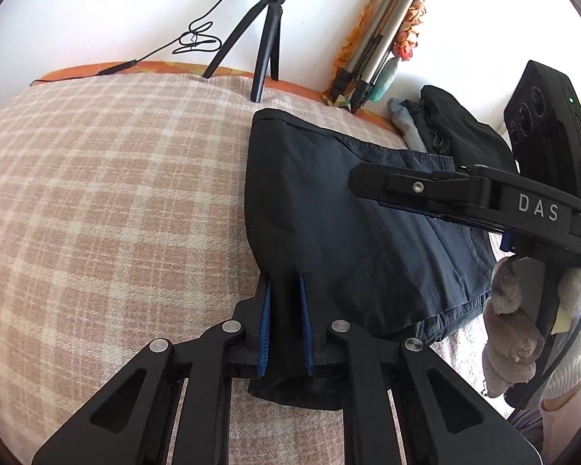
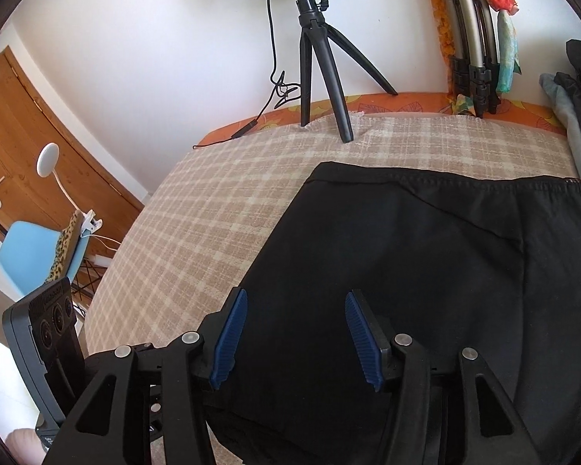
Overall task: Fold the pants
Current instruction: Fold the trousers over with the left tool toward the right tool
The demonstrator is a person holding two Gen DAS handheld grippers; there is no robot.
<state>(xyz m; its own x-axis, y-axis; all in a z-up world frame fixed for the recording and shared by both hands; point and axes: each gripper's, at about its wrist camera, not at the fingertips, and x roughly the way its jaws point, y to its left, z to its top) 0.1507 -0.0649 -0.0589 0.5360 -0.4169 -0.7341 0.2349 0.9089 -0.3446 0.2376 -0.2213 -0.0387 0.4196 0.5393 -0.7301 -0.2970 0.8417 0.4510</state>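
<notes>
Dark navy pants [image 1: 348,232] lie partly folded on a beige plaid blanket [image 1: 116,193]. My left gripper [image 1: 284,283] is shut on a bunched fold at the near left edge of the pants, cloth pinched between its blue pads. My right gripper [image 1: 362,182] reaches in from the right, low over the pants' upper part. In the right wrist view the right gripper [image 2: 296,302] is open, its blue pads [image 2: 232,333] wide apart just above the pants [image 2: 406,271], with nothing held.
A black ring-light tripod [image 1: 267,38] and its cable stand at the blanket's far edge. A folded silver tripod [image 1: 379,46] leans on the wall. More dark clothes [image 1: 457,128] pile at far right. A blue chair [image 2: 38,259] and wooden door are off left.
</notes>
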